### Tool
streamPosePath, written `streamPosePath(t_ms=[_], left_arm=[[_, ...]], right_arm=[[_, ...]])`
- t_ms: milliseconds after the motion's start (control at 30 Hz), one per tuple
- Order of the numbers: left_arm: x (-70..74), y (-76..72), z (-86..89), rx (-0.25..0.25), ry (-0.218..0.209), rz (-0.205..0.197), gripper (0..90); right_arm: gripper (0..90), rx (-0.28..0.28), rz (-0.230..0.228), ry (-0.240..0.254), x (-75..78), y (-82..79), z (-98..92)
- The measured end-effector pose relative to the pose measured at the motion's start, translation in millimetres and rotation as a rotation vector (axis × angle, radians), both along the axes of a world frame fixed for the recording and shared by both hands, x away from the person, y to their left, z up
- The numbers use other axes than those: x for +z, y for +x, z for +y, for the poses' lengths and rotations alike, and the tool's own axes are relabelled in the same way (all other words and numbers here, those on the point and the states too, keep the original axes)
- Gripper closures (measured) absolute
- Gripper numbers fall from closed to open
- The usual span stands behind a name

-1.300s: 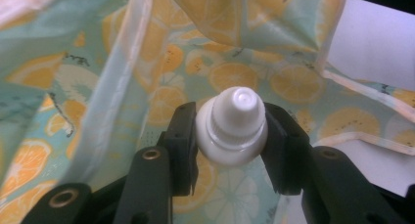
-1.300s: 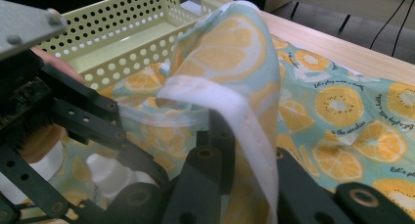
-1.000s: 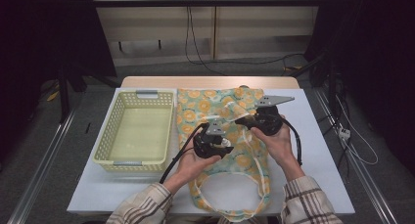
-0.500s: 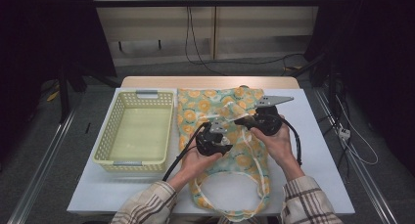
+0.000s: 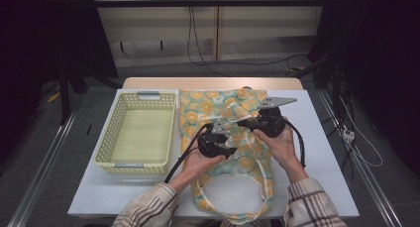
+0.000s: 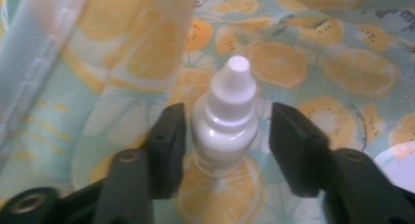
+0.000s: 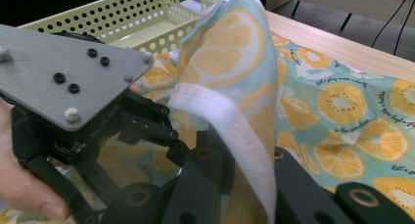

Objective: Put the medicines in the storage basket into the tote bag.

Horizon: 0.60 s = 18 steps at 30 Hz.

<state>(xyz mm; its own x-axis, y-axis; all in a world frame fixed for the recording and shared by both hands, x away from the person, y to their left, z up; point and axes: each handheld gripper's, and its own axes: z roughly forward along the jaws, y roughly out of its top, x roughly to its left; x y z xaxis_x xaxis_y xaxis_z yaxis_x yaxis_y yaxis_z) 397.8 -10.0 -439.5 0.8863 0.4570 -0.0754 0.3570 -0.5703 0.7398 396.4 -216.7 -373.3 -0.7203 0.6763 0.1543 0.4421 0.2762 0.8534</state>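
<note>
Since a second ago the left tongs [image 5: 216, 138] have edged toward the right tongs [image 5: 257, 119] over the fruit-print bag [image 5: 198, 108], beside the yellow basket [image 5: 136, 100].

Left gripper view: a white dropper bottle [image 6: 226, 123] stands upright inside the bag between parted, released jaws.

Right gripper view: the right tongs stay clenched on the bag's white-trimmed edge [image 7: 235, 131], lifting it.

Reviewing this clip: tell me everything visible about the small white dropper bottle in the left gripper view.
The dropper bottle is small, white, glossy plastic, with a ribbed screw cap tapering to a rounded tip, cap on. A faint label band rings its lower body, unreadable. It sits inside the citrus-print fabric bag, tip pointing away from the camera, between the open jaws of the left gripper. The left jaw looks to touch its side; a gap remains at the right jaw. Raised bag fabric hangs above it.
</note>
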Motion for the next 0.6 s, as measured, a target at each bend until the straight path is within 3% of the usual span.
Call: streamPosePath(t_ms=[67, 100, 133, 267, 367, 600], left_arm=[[2.4, -1.4, 1.4, 0.002, 0.001, 0.004, 40.5], [3.9, -3.1, 0.9, 0.029, 0.015, -0.015, 38.5], [4.3, -2.5, 2.1, 0.002, -0.013, 0.003, 35.5], [10.5, -7.2, 5.6, 0.007, 0.005, -0.017, 25.8], [16.9, -10.4, 9.0, -0.013, -0.006, -0.03, 18.9], [28.9, -19.3, 18.2, -0.028, 0.001, -0.039, 14.1]], right_arm=[[90.0, -0.001, -0.001, -0.001, 0.3, -0.1, 0.0], [90.0, 0.0, -0.001, 0.0, 0.4, -0.2, -0.1], [90.0, -0.001, 0.0, 0.003, 0.5, -0.3, -0.2], [90.0, -0.004, 0.004, 0.004, -0.7, 1.4, -1.0], [90.0, -0.007, 0.004, 0.009, -0.6, 1.1, -1.1], [90.0, -0.003, 0.007, 0.01, -2.0, 1.8, -0.9]])
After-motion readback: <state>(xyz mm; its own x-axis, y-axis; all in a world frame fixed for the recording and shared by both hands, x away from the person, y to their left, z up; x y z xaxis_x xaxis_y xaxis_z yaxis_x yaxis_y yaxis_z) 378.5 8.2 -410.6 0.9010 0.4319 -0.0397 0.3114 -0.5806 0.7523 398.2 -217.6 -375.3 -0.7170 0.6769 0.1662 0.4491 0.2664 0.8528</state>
